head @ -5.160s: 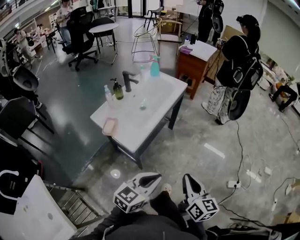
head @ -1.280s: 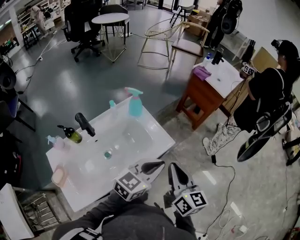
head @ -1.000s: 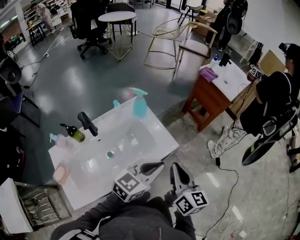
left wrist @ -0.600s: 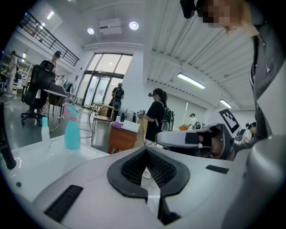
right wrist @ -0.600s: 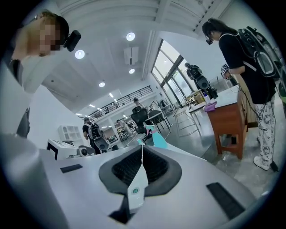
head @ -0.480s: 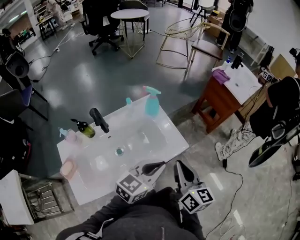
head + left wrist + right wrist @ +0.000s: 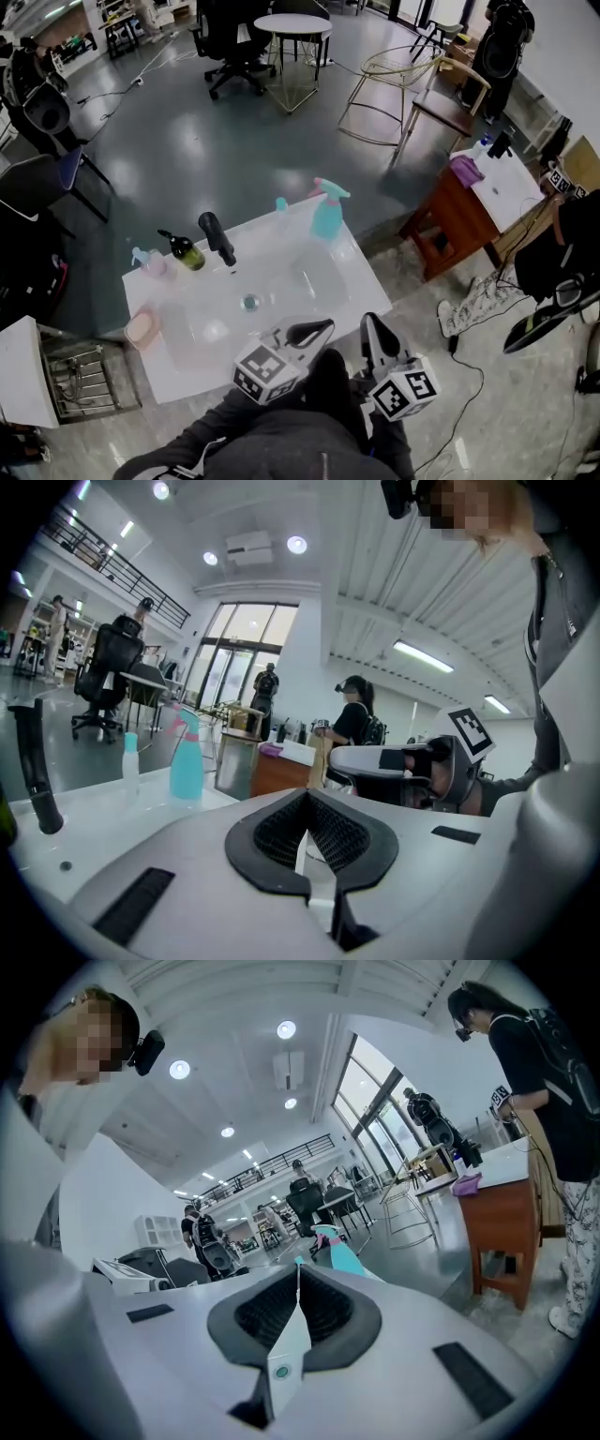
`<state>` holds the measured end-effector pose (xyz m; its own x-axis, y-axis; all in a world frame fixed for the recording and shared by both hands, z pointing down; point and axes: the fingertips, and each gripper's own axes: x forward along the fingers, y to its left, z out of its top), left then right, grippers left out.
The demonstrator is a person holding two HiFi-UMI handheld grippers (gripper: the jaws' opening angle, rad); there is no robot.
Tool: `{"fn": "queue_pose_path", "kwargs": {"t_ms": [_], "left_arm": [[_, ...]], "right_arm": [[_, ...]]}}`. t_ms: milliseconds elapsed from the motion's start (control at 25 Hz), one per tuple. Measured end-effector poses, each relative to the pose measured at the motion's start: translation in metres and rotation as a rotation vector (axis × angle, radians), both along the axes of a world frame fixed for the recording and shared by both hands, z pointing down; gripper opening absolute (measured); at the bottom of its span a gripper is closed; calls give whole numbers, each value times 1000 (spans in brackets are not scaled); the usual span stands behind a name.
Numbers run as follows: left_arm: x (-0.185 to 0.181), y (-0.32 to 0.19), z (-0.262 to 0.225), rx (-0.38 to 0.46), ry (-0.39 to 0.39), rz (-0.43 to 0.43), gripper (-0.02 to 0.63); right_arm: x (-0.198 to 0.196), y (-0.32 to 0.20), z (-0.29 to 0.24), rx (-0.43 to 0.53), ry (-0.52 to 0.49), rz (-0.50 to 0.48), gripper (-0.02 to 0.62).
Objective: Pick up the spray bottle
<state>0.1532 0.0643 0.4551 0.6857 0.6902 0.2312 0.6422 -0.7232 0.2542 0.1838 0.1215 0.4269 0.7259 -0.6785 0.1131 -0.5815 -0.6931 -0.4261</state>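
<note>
White-shelled and side by side at the bottom centre of the head view, the left gripper point(image 7: 320, 329) and right gripper point(image 7: 368, 327) each have jaws pressed together — nothing between them. Just beyond lies the white sink point(image 7: 352, 269). At its far edge stands the turquoise spray bottle point(image 7: 327, 212) — upright, well apart from both.

Open lab hall: office chairs point(image 7: 225, 37), freestanding washbasin point(image 7: 358, 274)
</note>
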Motion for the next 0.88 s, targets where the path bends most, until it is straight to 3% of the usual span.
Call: {"fn": "queue_pose_path", "kwargs": {"t_ms": [400, 640, 880], "left_arm": [[37, -19, -1, -39, -17, -166, 3], [89, -26, -5, -40, 2, -335, 3], [138, -11, -1, -59, -12, -445, 3]], "right_arm": [[66, -4, -1, -31, 16, -102, 11], [121, -5, -4, -57, 24, -223, 11], [173, 11, -7, -79, 31, -332, 11]]}}
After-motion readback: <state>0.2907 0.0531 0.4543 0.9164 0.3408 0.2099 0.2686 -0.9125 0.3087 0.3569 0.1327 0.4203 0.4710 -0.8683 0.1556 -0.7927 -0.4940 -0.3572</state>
